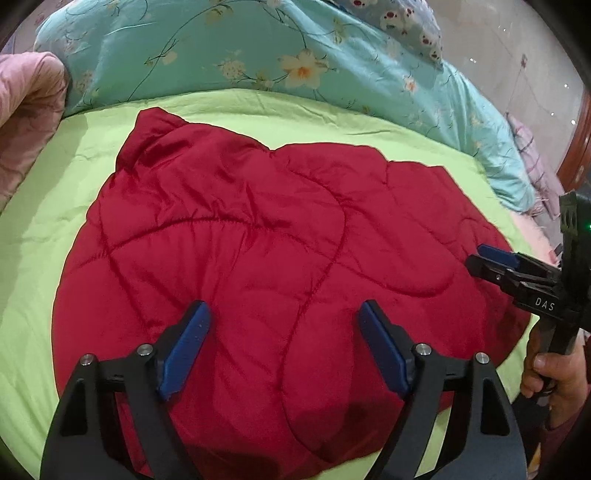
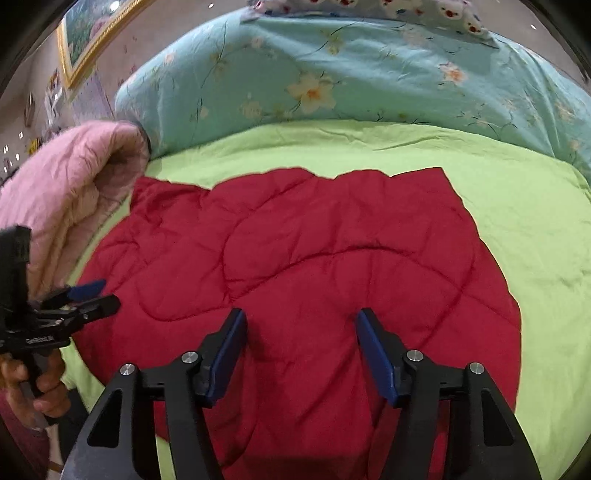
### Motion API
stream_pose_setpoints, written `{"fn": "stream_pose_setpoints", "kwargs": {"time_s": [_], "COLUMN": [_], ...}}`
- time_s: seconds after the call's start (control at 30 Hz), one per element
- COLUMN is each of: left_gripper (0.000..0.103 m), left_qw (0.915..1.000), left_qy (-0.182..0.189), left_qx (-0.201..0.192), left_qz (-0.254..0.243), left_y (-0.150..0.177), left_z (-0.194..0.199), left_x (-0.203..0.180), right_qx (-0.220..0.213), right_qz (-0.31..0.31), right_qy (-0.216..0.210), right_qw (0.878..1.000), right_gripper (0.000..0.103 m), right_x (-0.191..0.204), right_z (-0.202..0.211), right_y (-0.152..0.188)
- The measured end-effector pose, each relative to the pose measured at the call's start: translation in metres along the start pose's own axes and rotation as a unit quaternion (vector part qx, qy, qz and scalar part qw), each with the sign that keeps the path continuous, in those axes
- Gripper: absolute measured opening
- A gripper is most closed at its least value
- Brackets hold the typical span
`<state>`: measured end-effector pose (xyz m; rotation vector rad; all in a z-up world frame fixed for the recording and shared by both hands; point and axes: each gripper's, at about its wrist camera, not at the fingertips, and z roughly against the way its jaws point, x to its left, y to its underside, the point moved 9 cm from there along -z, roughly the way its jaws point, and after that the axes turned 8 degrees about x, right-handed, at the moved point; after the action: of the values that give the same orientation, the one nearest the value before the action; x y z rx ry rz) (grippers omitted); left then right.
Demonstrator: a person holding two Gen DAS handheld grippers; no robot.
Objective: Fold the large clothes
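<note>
A red quilted garment lies spread flat on the lime green bed sheet; it also shows in the right wrist view. My left gripper is open and empty, hovering over the garment's near middle. My right gripper is open and empty over the garment's near part. The right gripper also shows at the right edge of the left wrist view. The left gripper shows at the left edge of the right wrist view.
A rolled turquoise floral quilt lies along the far side of the bed. A pink quilted blanket sits at the left. A pillow with a red-and-white print lies on the quilt. A framed picture hangs on the wall.
</note>
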<state>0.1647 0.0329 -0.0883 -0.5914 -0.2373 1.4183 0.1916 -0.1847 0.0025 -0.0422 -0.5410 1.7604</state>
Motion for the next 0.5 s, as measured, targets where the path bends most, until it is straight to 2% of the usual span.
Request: {"fn": "stream_pose_setpoints", "kwargs": {"time_s": [0.2,0.3,0.37,0.5], "left_gripper": [0.081,0.075,0.065,0.062], "left_qw": [0.9997,0.9992,0.9982,0.9954], "left_qy": [-0.013,-0.017,-0.025,-0.026], "left_qx": [0.011,0.021,0.033,0.058], "left_qz": [0.019,0.029,0.043,0.072], "left_y": [-0.021,-0.033,-0.044,-0.069], "left_z": [-0.019,-0.029,-0.035,-0.049], "left_x": [0.011,0.019,0.029,0.048], "right_qx": [0.024,0.037,0.047,0.061], "right_qz": [0.019,0.006,-0.003,-0.013], "right_qy": [0.025,0.028,0.031,0.053], "right_qw": [0.999,0.999,0.998,0.997], "right_gripper": [0.065,0.064,0.064,0.064], "right_x": [-0.005,-0.015,-0.021,-0.033], "right_z": [-0.024,-0.035,-0.040,-0.046], "right_y": [-0.012,-0.021,-0.026,-0.043]}}
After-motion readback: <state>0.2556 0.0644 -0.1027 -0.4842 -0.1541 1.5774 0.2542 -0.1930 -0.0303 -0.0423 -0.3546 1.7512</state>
